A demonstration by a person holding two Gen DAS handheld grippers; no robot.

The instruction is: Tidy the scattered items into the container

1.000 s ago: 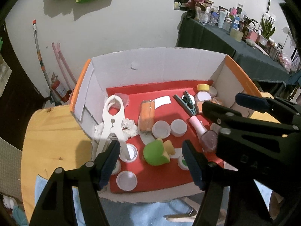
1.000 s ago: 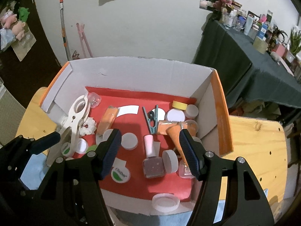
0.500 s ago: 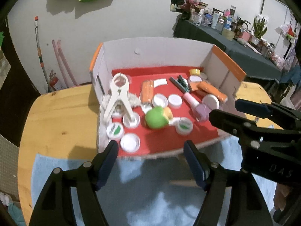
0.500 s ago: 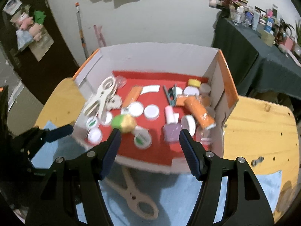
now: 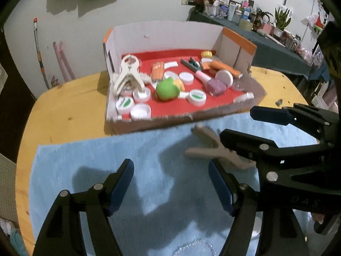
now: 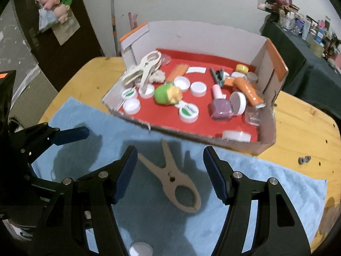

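On the wooden table (image 6: 302, 128), against its far edge, sits the cardboard container (image 6: 272, 59), and on the blue towel (image 6: 266, 177) before it lies a light, stiff beige clip (image 6: 172, 177), best pinched across its waist, beneath the right gripper (image 6: 168, 175), spread empty like the left gripper (image 5: 170, 187).

Open blue cloth (image 6: 266, 183) lies between both grippers and the cardboard box (image 6: 213, 32), so there's room to pass low over the table's near edge. One beige clamp (image 6: 177, 179) lies on the cloth ahead of the right gripper (image 6: 168, 175), whose wide jaws hold nothing. The left gripper (image 5: 170, 185) has bare cloth ahead. The box's low front wall is easy to clear; tall walls block its back and sides. Inside, caps (image 6: 188, 112) and a green toy (image 6: 164, 93) crowd the red floor
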